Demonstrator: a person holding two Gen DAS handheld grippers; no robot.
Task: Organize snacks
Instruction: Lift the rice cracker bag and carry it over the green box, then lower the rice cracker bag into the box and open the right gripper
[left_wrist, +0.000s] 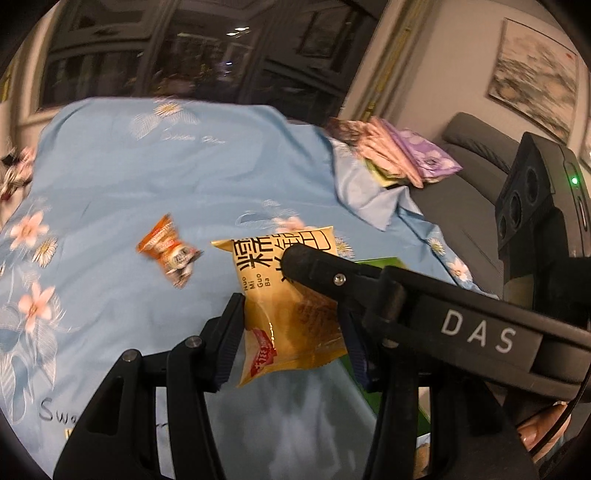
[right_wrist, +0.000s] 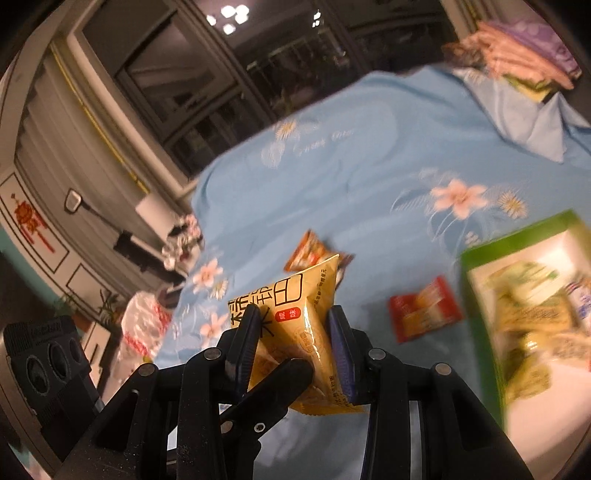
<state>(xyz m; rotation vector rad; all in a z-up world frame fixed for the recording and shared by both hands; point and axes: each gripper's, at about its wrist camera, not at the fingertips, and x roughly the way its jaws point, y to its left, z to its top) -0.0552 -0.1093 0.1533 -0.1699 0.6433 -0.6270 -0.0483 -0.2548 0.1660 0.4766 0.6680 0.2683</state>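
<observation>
Covering table: blue floral cloth (left_wrist: 155, 177) (dark windows (left_wrist: 207, 48) behind).

Warm, dim indoor light is tinting everything; ceiling lamps are reflecting in the dark window (right_wrist: 207, 85) (small white spots). Below it, motion blur is smearing the green box (right_wrist: 517, 236), and fisheye distortion is darkening the corners.

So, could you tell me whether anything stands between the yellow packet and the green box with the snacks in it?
Nothing visible blocks it. A red packet lies flat on the blue sheet beside the green box, but the yellow packet is held above the sheet, so it should pass over.
</observation>
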